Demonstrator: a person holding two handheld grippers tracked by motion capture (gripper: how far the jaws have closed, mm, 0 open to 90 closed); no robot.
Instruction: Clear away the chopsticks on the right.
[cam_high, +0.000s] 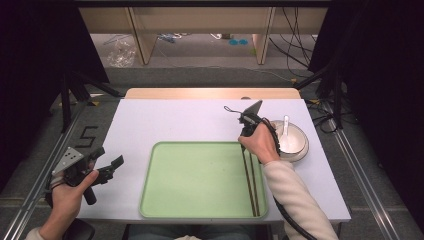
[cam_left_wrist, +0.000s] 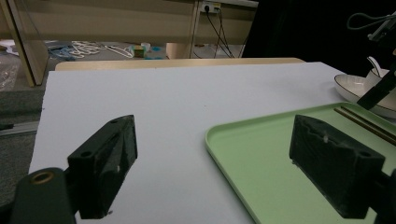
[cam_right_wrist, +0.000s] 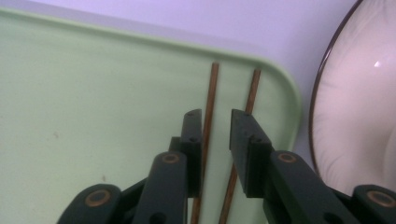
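Two chopsticks (cam_right_wrist: 210, 116) are laid along the tray's (cam_high: 165, 200) right edge; the right gripper (cam_right_wrist: 215, 135) is parted over them, grasping nothing. The left gripper (cam_left_wrist: 210, 163) is held released aside, above the counter (cam_high: 165, 120).

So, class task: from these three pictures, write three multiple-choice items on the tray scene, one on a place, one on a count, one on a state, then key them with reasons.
1. Where do the chopsticks lie on the green tray?
A. along its right edge
B. across its middle
C. off it, on the table

2. How many chopsticks are there?
A. one
B. two
C. four

3. How do the jaws of the left gripper stand?
A. shut on a spoon
B. shut on nothing
C. wide apart, holding nothing

Key: 1 A, the high view shows them beside the tray's right rim. 2 B, the right gripper view shows two brown sticks side by side. 3 C, the left gripper view shows bare table and tray between the jaws.
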